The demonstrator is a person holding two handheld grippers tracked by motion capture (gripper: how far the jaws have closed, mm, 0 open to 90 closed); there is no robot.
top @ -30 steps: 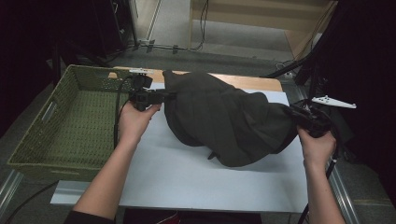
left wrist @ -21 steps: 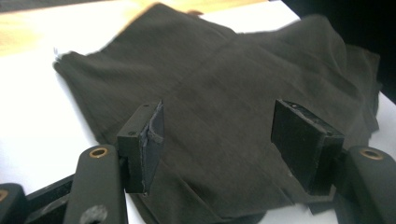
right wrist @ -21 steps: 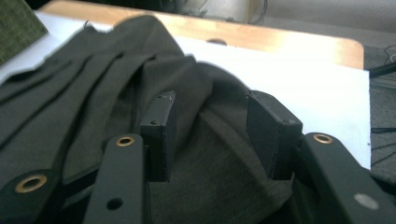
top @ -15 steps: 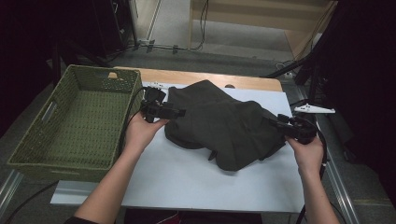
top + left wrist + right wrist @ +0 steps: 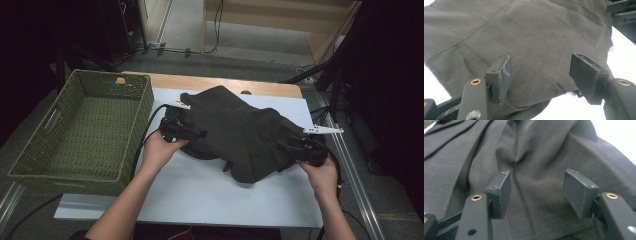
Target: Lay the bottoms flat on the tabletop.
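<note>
A dark grey garment (image 5: 240, 130) lies crumpled on the white table cover (image 5: 200, 195). My left gripper (image 5: 197, 132) sits at the garment's left edge, my right gripper (image 5: 287, 147) at its right edge. In the left gripper view the left gripper (image 5: 540, 65) stands open, having just opened, and the cloth (image 5: 536, 30) spreads beyond the jaws without being pinched. In the right gripper view the right gripper (image 5: 536, 182) is open too, its jaws having just spread further, with folds of the garment (image 5: 536, 145) behind the gap and no pad pressing on them.
A green woven basket (image 5: 142, 120) stands at the table's left, close to my left hand. The wooden table edge (image 5: 220, 82) runs behind the garment. A metal rail (image 5: 350, 165) borders the right side. Bare white cover lies in front of the garment.
The garment, stretched between the grippers before, has come down and now rests on the table. Both hands sank and drew nearer the person. Both sets of jaws let go of the cloth.
</note>
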